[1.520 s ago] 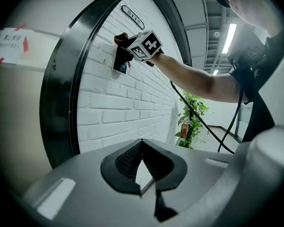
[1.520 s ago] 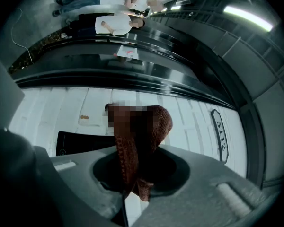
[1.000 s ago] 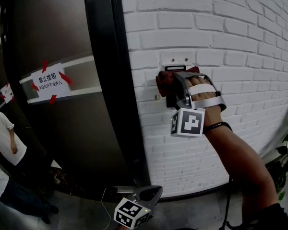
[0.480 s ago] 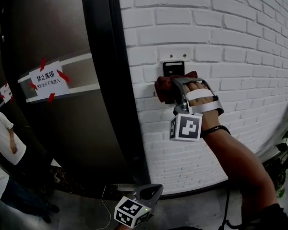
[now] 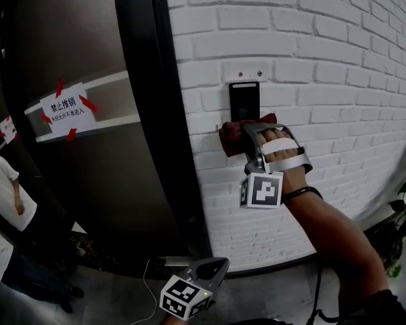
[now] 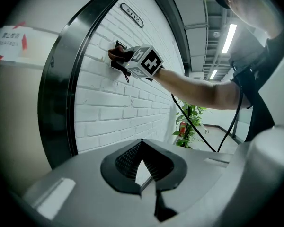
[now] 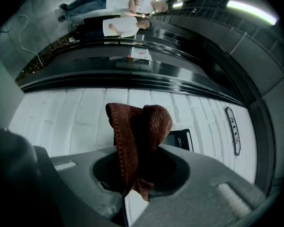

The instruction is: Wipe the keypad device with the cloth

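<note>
Since a second ago our right gripper (image 5: 247, 133) has slid down the black keypad device (image 5: 244, 99) on the white brick wall (image 5: 338, 66), so most of its face now shows above the brown cloth (image 5: 231, 134), which we press against its lower edge. Our right fingers (image 7: 71, 183) stay clenched on that cloth, which bunches out past them. Our left gripper (image 5: 215, 269) hangs low, well apart from the device, its fingers (image 6: 85, 183) closed together on nothing.

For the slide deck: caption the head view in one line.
Right gripper holds a reddish-brown cloth at the lower edge of the keypad device on a white brick wall; left gripper hangs low.
</note>
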### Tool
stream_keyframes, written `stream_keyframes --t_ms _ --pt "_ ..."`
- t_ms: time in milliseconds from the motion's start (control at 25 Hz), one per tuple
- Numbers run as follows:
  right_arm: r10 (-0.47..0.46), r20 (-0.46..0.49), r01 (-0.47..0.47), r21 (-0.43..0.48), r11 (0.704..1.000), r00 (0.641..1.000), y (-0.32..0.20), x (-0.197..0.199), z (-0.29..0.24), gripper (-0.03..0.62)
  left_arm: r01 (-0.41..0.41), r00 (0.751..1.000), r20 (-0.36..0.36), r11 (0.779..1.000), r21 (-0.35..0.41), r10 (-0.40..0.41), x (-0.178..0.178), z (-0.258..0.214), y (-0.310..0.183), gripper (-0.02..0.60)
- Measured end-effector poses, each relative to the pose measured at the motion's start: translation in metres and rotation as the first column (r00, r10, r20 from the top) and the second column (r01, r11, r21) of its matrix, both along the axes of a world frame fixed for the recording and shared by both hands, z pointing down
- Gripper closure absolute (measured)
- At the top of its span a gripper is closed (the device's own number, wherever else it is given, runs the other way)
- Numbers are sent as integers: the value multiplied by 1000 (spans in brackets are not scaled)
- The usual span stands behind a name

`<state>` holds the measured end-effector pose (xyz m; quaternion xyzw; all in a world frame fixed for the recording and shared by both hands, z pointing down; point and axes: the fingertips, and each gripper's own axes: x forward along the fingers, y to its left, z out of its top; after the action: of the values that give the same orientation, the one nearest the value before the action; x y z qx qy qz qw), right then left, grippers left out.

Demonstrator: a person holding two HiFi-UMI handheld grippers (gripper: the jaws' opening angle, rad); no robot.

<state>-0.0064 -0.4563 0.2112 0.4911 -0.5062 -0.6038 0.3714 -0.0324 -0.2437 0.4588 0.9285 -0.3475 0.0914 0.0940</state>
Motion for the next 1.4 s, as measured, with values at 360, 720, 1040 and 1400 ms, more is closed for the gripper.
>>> stream_keyframes --t_ms 360,720,1040,1400 --pt "4 -6 -4 -19 1000 1000 0 2 22 540 9 1000 5 1000 -5 -9 -5 3 4 565" --pt "-8 4 8 -45 999 1000 2 0 33 540 8 1000 -1 1000 -17 -8 -6 5 6 565" --pt "1 -4 -1 -63 998 1000 2 2 39 540 19 1000 -7 1000 -17 -19 -10 4 7 566" --pt "2 6 -1 -89 996 1000 3 -1 45 540 24 1000 -11 1000 -12 -24 -13 4 11 566"
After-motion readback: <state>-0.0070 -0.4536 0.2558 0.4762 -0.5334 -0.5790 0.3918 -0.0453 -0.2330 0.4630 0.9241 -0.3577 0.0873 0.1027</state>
